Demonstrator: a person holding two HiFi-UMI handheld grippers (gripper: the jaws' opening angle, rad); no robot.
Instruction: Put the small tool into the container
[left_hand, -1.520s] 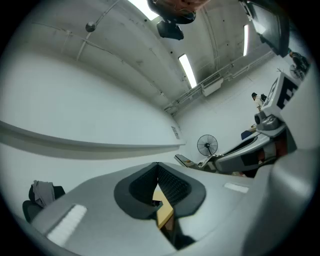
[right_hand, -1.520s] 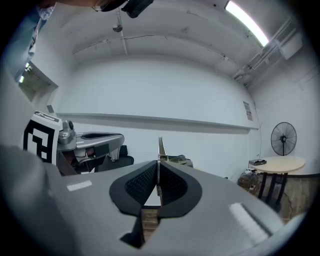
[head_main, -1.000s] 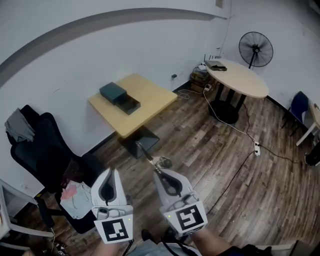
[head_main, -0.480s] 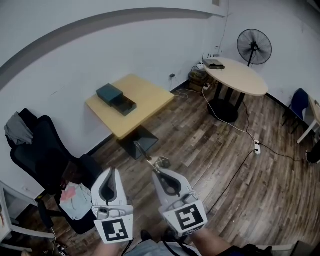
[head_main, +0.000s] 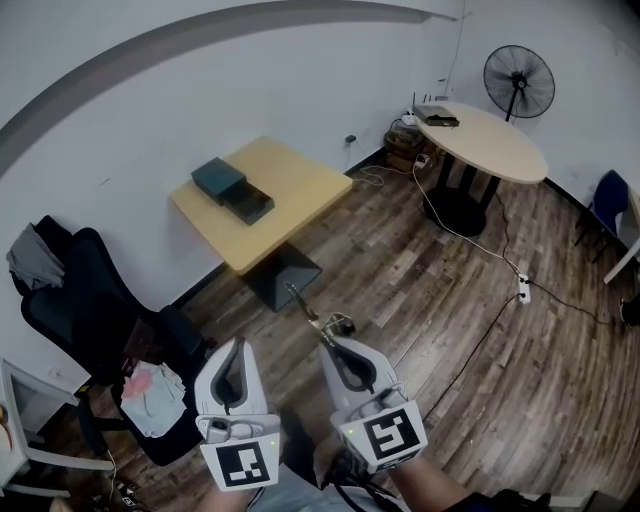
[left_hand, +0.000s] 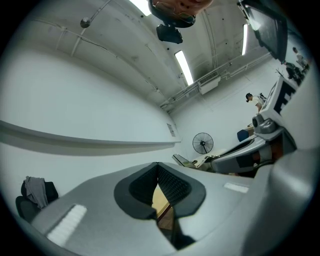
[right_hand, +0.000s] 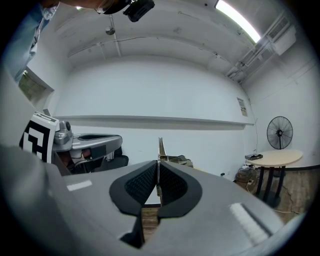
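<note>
tool in hand, container across the room

the right gripper (head_main: 324, 338) is clamped tight on one slim metal tool (head_main: 300, 305), its tip pointing ahead, likely to carry it to the dark open container (head_main: 250, 206) near the wall-side edge of the square wooden table (head_main: 295, 185). the left gripper (head_main: 237, 345) is closed on nothing, idle alongside. count: two grippers, one tool, one container beside one dark box (head_main: 218, 179).

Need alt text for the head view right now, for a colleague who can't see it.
The right gripper, shut on a thin metal tool that points forward, is held low beside the empty, shut left gripper above wood-plank floor. Ahead, a dark rectangular container sits on a square light-wood table by the white wall.
</note>
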